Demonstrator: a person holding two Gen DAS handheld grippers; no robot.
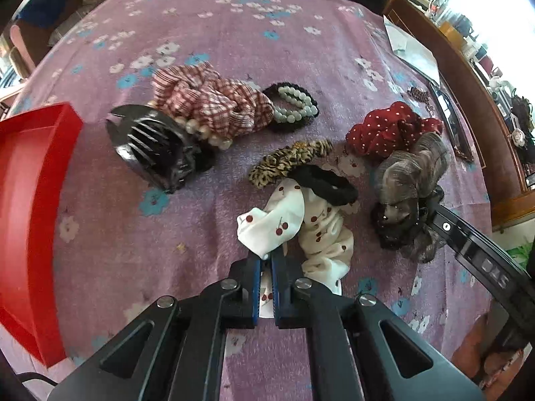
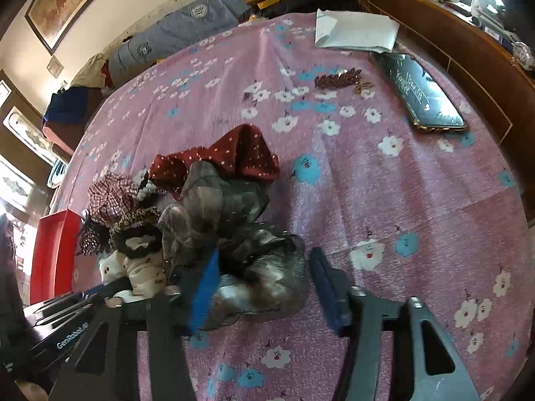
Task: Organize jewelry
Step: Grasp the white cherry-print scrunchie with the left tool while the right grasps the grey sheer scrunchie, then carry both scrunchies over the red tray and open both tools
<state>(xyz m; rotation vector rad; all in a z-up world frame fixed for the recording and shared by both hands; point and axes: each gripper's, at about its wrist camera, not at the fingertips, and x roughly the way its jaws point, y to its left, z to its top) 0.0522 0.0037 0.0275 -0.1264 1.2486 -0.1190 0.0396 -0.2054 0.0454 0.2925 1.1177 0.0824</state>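
My left gripper is shut on a fold of the white cherry-print scrunchie, which lies on the pink flowered cloth. My right gripper straddles the grey and black sheer scrunchie. Its left pad is sunk into the fabric. Its right pad stands just off the scrunchie's edge, so the jaws are open. In the left wrist view the same sheer scrunchie lies at the right under the right gripper's arm. A red tray sits at the far left.
A black claw clip, a plaid scrunchie, a bead bracelet, a leopard scrunchie, a black scrunchie and a red dotted scrunchie lie close together. A dark flat case, a brown clip and white paper lie at the far right.
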